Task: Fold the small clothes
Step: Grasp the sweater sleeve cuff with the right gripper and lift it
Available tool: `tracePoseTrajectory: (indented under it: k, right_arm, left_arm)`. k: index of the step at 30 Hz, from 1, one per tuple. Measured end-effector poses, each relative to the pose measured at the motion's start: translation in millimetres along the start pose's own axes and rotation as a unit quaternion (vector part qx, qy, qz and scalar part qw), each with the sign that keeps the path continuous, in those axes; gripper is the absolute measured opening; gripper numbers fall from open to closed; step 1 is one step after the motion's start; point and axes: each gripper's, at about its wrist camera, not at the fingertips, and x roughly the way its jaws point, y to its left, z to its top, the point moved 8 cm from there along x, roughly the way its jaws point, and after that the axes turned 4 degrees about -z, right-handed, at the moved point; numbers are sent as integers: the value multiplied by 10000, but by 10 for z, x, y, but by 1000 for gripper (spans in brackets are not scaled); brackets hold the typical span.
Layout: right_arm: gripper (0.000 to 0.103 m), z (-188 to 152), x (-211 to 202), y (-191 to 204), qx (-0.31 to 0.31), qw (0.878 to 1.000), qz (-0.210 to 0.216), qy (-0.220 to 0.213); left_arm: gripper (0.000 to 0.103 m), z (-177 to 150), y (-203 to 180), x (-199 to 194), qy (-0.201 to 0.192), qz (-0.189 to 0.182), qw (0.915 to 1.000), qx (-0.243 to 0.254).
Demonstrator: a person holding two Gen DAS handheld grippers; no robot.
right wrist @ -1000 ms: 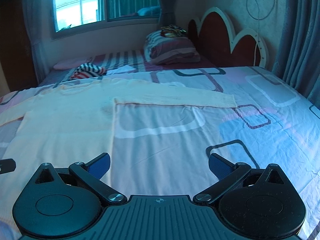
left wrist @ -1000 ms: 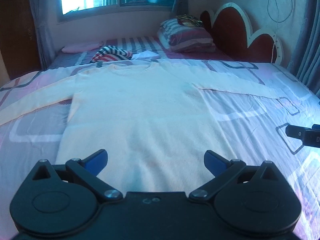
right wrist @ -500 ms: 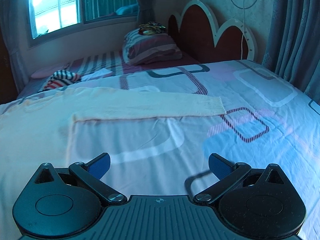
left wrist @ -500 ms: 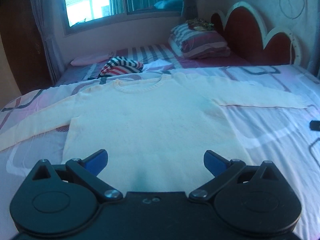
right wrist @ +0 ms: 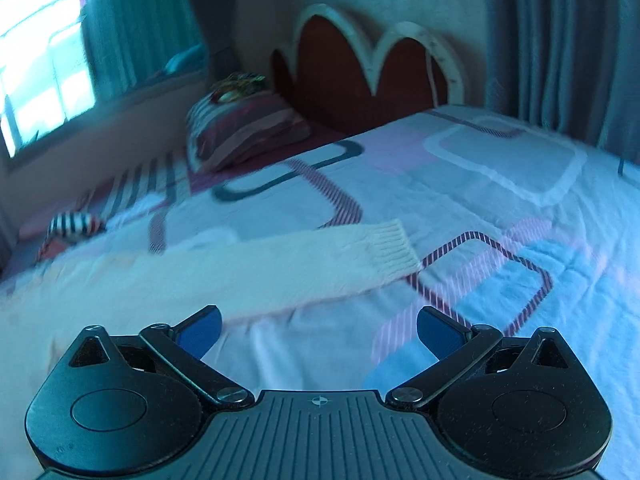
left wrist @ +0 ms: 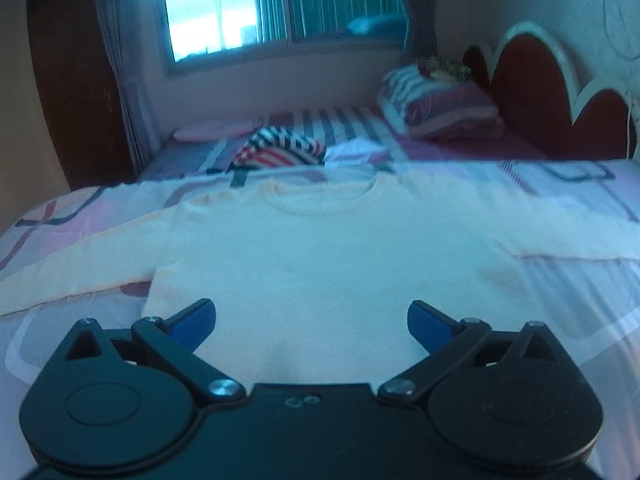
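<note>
A cream long-sleeved knit sweater (left wrist: pixel 332 264) lies flat on the bed, front up, sleeves spread to both sides. My left gripper (left wrist: pixel 311 320) is open and empty, low over the sweater's body near its hem. In the right wrist view the sweater's right sleeve (right wrist: pixel 248 272) stretches across, ending in a ribbed cuff (right wrist: pixel 394 250). My right gripper (right wrist: pixel 318 330) is open and empty, just in front of that sleeve, over the bedsheet.
The bed carries a pink and white patterned sheet (right wrist: pixel 500 208). A striped red, white and dark garment (left wrist: pixel 280 151) lies beyond the collar. A striped pillow (left wrist: pixel 440 110) and a scalloped headboard (right wrist: pixel 372 76) stand at the far right. A window (left wrist: pixel 248 4) is behind.
The left gripper has moved forward over the sweater toward its collar. The right gripper has swung right and forward, bringing the sleeve and cuff close. Both stay open.
</note>
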Motion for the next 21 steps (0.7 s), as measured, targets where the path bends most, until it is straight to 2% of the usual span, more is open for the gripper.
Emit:
tracePoseTrajectory:
  k: [2,3,4,5,8,13,15,16,17,18,20,21]
  right_arm:
    - [102,42,155,-96,162,9999,12,-5]
    - [91,57,219,-143,263,9996,32,-9]
    - [58,68,296,-193,389,9992,73,2]
    - [46,63,387,-246,504,9987,58,107]
    - [44,36,616,-405,987,9944,109,366]
    - [44,125,697,-527,1425,9892,211,252]
    - [42,170,720,-522,1382,9898,215,254]
    - [23,189,730,-513,1314,9908,201,249]
    - [8,201,746,-506,1252,9916,189,272]
    - [2,211,756,-515,1244,9916,189,309]
    - [2,260,703,-554,1256,9918,185,125]
    - [2,270,703,-565,1076,9942,19,27]
  left_arm:
    - [102,-3,33,66,5,38,10000,-25]
    - [102,-10,37,90,57,15,10000,-10]
    - [102,-14,31,111,98,-49,9999,5]
    - [102,-16,34,126,112,-77,9999,-5]
    - [102,-14,78,180,130,-28,9999,-24]
    - [102,-11,169,301,213,-4,9997,-73]
    - [102,-21,195,354,270,-13,9996,-110]
    - [102,-23,211,375,280,4,9995,-126]
    - [102,-22,220,388,285,14,9995,-134]
    - [102,-22,234,393,262,41,9995,-144]
    - [102,-19,271,396,229,76,9996,-129]
    - [102,-22,299,396,232,115,9996,-134]
